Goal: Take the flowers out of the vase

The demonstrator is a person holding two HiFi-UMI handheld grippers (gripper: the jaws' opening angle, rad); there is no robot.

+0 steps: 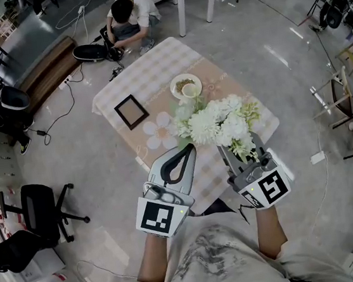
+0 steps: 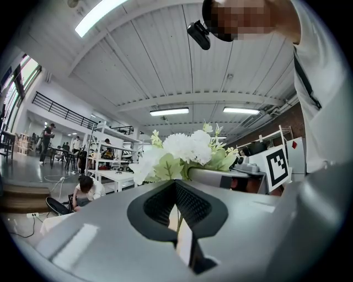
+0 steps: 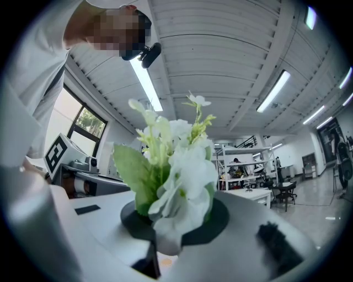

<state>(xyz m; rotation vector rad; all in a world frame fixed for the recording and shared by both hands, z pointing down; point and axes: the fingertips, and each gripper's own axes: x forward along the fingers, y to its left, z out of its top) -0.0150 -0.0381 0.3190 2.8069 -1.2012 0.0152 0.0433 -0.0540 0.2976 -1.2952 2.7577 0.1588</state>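
A bunch of white flowers (image 1: 216, 124) with green leaves hangs over the near edge of the table (image 1: 155, 69). My left gripper (image 1: 192, 147) is level at the bunch's lower left with its jaws closed. A thin green stem (image 2: 179, 220) runs through the slot between them, and the blooms (image 2: 182, 151) rise just beyond. My right gripper (image 1: 245, 151) is shut on a white and green sprig (image 3: 176, 187) that stands up from between its jaws. The blooms hide any vase.
On the checked cloth lie a black picture frame (image 1: 131, 111), a plate with a small cup (image 1: 186, 88) and a flower-shaped mat (image 1: 160, 131). A person (image 1: 129, 18) crouches on the floor beyond the table. An office chair (image 1: 35, 215) stands at the left.
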